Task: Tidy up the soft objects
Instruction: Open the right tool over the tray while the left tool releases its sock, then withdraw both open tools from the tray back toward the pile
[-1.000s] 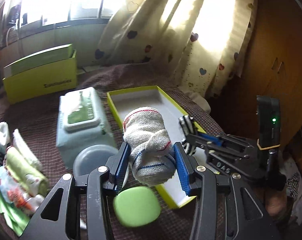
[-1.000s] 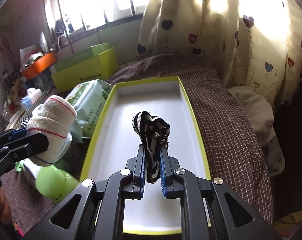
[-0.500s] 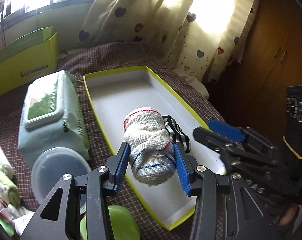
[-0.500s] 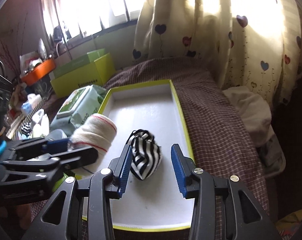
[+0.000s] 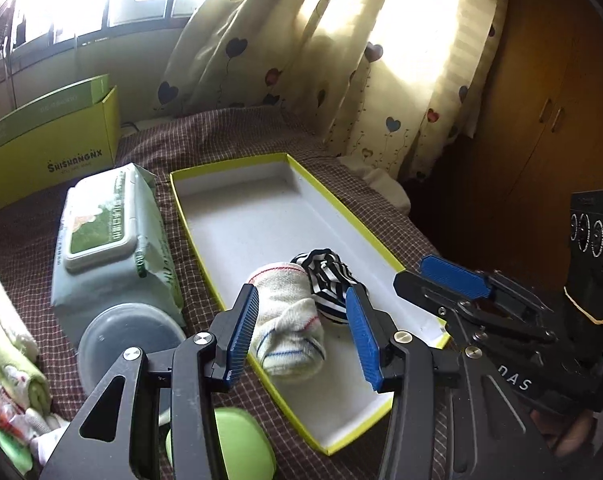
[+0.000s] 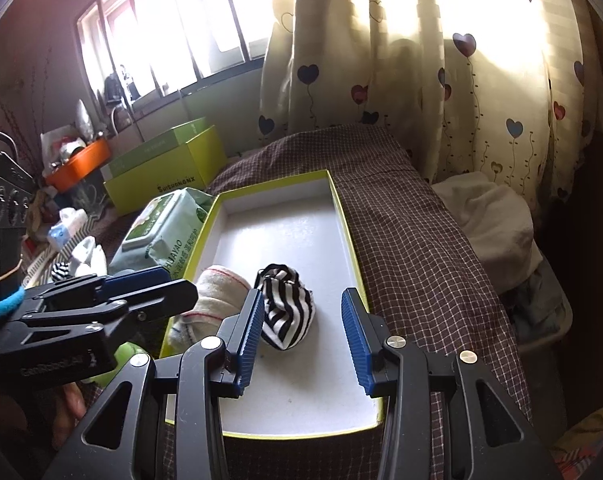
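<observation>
Cream rolled sock [image 5: 289, 316] between left gripper's [image 5: 301, 320] released jaws; striped sock [image 6: 285, 306] between right gripper's [image 6: 299, 330] released jaws

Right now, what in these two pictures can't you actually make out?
- Round green object: left wrist view, cut off by the bottom edge and the left tool.
- Cream rolled sock: right wrist view, partly behind the left tool.
- Clutter in the orange tub: right wrist view, too small.
- Folded cloths: left wrist view, cut by the left edge.
</observation>
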A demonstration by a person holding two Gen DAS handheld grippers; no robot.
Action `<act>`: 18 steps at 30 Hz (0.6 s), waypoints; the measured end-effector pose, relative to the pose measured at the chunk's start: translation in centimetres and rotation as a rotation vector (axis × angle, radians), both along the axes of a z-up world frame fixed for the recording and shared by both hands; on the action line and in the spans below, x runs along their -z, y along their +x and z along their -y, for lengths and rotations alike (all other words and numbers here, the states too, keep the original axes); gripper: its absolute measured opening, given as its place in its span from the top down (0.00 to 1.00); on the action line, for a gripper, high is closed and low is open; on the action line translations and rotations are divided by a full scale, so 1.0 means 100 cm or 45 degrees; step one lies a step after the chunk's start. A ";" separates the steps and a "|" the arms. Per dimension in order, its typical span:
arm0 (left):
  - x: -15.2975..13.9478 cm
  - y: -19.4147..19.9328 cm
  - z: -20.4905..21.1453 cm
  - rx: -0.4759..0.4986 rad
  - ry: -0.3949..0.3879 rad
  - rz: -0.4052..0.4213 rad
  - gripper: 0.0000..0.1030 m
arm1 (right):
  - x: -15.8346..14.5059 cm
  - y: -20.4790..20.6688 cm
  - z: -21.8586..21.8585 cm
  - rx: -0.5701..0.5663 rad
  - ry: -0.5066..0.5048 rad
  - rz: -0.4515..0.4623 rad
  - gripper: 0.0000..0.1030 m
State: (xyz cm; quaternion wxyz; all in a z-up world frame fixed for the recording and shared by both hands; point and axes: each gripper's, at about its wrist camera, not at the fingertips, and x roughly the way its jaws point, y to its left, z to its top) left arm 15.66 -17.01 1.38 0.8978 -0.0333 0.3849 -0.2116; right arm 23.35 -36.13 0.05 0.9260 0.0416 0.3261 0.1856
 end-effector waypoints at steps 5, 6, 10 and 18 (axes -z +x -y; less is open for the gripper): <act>-0.009 -0.016 -0.011 -0.002 -0.015 0.038 0.54 | -0.009 -0.017 -0.011 -0.023 -0.020 0.024 0.62; -0.011 -0.021 -0.014 -0.010 -0.013 0.054 0.55 | -0.011 -0.021 -0.014 -0.032 -0.027 0.029 0.62; -0.018 -0.033 -0.029 -0.049 -0.016 0.071 0.55 | -0.019 -0.037 -0.027 -0.066 -0.049 0.048 0.62; -0.025 -0.056 -0.053 -0.086 -0.008 0.098 0.55 | -0.033 -0.066 -0.054 -0.137 -0.082 0.091 0.62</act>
